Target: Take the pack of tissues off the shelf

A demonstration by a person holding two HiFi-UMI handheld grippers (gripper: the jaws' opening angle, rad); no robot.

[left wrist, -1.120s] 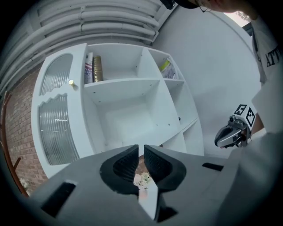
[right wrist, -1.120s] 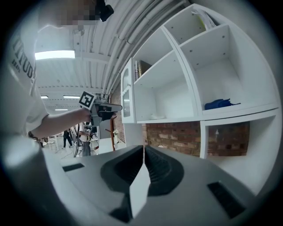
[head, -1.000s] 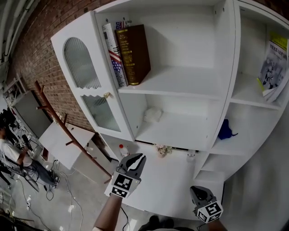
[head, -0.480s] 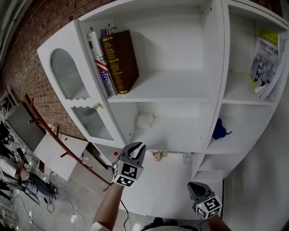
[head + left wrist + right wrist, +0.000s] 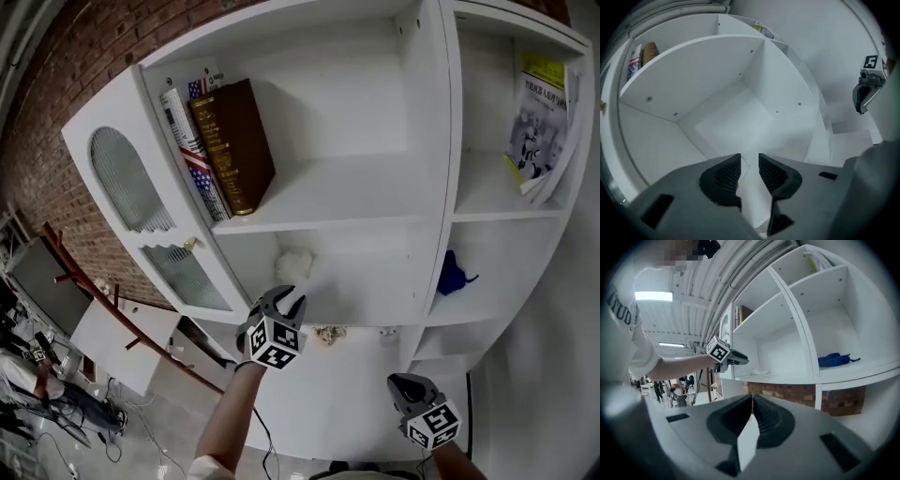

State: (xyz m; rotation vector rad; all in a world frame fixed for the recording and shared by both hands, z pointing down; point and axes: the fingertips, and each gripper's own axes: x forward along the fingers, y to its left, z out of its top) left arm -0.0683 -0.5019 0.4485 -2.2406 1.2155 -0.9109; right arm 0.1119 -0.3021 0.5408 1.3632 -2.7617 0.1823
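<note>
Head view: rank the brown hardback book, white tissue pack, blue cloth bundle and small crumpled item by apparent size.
1. brown hardback book
2. white tissue pack and blue cloth bundle, too alike to rank
3. small crumpled item

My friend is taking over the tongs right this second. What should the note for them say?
Left tongs: opening, nothing between them, held up just below the tissue pack in the head view.
Right tongs: shut, empty, held low and away from the shelf.
Tissue pack: sitting on the shelf, in the left part of the compartment under the books.
Done: the left tongs are near the pack, but there is no grip yet.
Left: put the left tongs around the pack, close them, and lift it off the shelf.
</note>
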